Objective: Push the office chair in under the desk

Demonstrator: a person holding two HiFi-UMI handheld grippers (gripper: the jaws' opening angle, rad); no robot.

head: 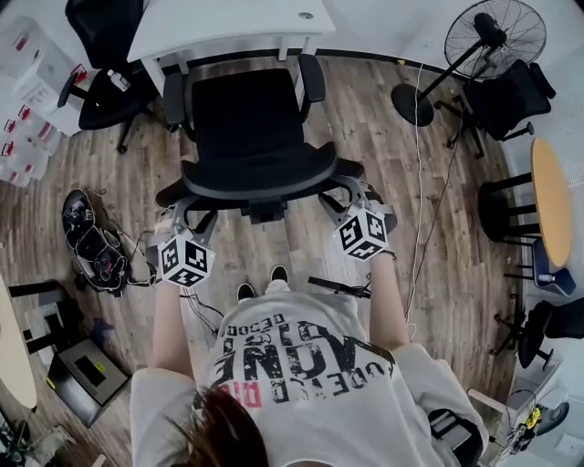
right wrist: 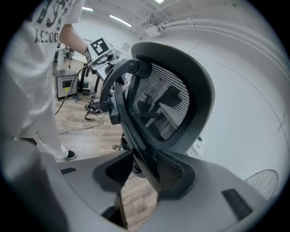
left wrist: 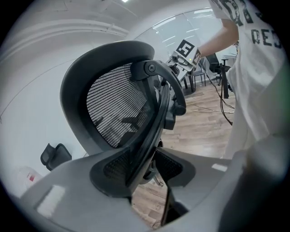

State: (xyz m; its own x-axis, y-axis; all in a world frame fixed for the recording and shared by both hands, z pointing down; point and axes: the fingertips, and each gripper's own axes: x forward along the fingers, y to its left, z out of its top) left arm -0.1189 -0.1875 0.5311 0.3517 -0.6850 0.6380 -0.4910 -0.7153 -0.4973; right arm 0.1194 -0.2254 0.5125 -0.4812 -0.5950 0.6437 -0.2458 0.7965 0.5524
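The black mesh office chair (head: 246, 119) stands on the wood floor with its seat facing the white desk (head: 228, 23) at the top of the head view. I stand behind its backrest (head: 260, 178). My left gripper (head: 182, 217) clamps the left edge of the backrest frame (left wrist: 152, 122), which runs between its jaws in the left gripper view. My right gripper (head: 351, 199) clamps the right edge of the frame (right wrist: 129, 131) in the same way. Both point down at a slant.
A second black chair (head: 105, 55) stands left of the desk. A floor fan (head: 493, 36) and a round wooden table (head: 552, 201) are at the right. Cables and gear (head: 91, 246) lie on the floor at left, and a thin cable (head: 424, 210) runs at right.
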